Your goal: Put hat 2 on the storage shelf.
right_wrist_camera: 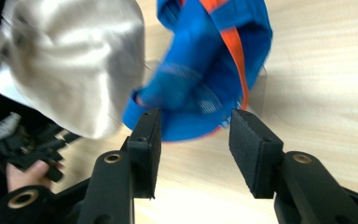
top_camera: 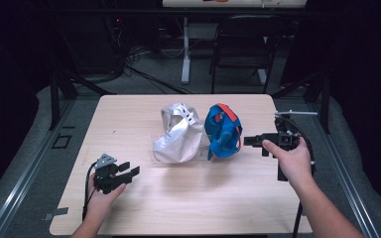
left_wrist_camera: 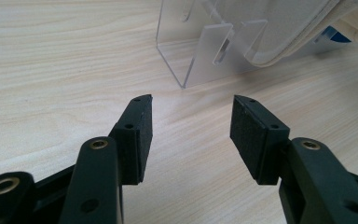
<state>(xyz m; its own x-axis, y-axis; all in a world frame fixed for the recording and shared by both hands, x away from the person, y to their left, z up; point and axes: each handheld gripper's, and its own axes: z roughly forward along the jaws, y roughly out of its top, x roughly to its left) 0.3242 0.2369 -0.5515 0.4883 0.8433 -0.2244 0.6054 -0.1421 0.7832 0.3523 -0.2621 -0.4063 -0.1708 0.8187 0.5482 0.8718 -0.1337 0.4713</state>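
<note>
I count two caps on the surface, one for each of my two hand-held grippers. My left hand-held gripper (top_camera: 129, 171) sits near the front-left corner of the surface, jaws apart and holding nothing. Toward the middle of the surface, nearer the back edge, the white cap (top_camera: 177, 133) stands on a clear acrylic stand (left_wrist_camera: 200, 51), and the blue cap with orange trim (top_camera: 223, 131) stands just beside it on the right. My right hand-held gripper (top_camera: 248, 141) is by the right edge, jaws apart, its tips just short of the blue cap.

The left gripper view shows the stand's clear plates and slots and the white cap's lower edge (left_wrist_camera: 289, 32), which the high view barely resolves. The right gripper view shows the blue cap (right_wrist_camera: 205, 70) close ahead of my open jaws, blurred, with the white cap (right_wrist_camera: 74, 60) beside it and my left hand-held gripper (right_wrist_camera: 32, 149) beyond.
</note>
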